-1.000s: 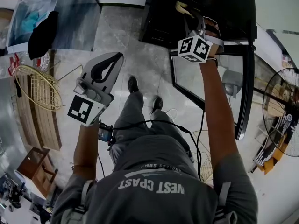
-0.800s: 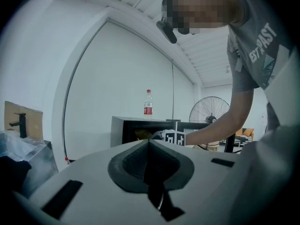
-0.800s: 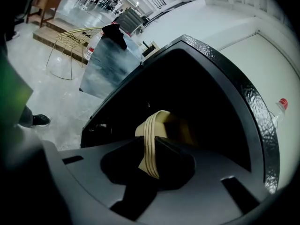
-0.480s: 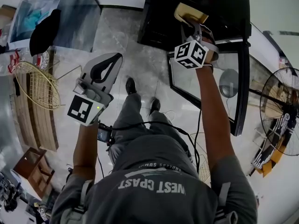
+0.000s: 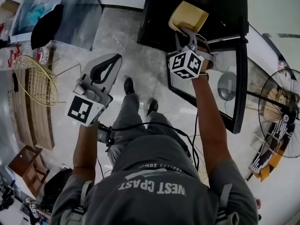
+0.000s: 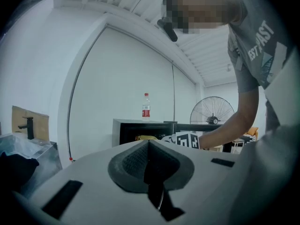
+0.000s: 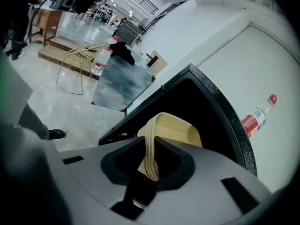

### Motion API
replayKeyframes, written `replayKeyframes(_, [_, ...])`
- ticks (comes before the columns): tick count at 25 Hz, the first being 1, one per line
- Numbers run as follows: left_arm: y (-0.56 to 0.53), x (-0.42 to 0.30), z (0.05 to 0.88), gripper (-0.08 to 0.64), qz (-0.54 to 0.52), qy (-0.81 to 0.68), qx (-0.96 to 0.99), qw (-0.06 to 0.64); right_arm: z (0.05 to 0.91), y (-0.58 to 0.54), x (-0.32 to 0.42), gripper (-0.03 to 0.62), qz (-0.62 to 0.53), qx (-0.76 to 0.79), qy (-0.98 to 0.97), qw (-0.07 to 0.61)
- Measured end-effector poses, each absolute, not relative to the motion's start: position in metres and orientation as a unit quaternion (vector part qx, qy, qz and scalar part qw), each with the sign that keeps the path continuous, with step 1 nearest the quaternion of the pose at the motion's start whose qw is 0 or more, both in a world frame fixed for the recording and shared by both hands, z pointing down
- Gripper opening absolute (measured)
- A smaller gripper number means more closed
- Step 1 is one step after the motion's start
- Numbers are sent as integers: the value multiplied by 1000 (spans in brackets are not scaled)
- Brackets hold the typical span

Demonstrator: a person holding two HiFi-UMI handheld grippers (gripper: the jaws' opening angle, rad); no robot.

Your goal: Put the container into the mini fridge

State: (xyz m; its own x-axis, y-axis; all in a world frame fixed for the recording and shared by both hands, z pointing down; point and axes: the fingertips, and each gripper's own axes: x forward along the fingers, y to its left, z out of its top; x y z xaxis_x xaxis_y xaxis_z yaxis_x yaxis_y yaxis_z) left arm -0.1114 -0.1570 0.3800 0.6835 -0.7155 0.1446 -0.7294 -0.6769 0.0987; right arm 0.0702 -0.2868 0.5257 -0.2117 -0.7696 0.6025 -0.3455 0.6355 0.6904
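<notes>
A tan, shallow container (image 5: pixel 188 15) hangs in front of the dark opening of the black mini fridge (image 5: pixel 157 18), tilted on edge. My right gripper (image 5: pixel 187 35) is shut on its rim; in the right gripper view the container (image 7: pixel 174 131) stands up between the jaws (image 7: pixel 150 162), its ribbed edge pinched by the pads. The fridge's glass door (image 5: pixel 227 83) stands swung open to the right. My left gripper (image 5: pixel 110 62) hovers lower left over the floor, away from the fridge, shut with nothing in it (image 6: pixel 149 162).
A red-labelled bottle (image 7: pixel 255 116) stands on top of the fridge. A pedestal fan (image 5: pixel 281 111) is at the right, a wire basket (image 5: pixel 35 81) and wooden pallets at the left. The person's shoes (image 5: pixel 129 85) are on the grey floor before the fridge.
The container shows much more in front of the fridge opening than a second ago. The right gripper has shifted slightly left and down in view. The left gripper has hardly moved.
</notes>
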Motion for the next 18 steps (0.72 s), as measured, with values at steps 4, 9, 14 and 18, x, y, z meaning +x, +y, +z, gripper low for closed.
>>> replayKeyframes(4, [-149,-117,383,13,46,-403,911,77,542,-263,54,83,-221,339,-762,506])
replayKeyframes(9, [-144,-121,389,12,46,-411,907,80,570,-245,45,83,-223,301,-770,516])
replayKeyframes(14, [-141,-132,405,14,44,-422,901,94,604,-263,56,84,-208,294,-764,535])
replayKeyframes(18, [-139,-148,422,13,52,-431,894,112,630,-290,63,86,-200,294,-760,544])
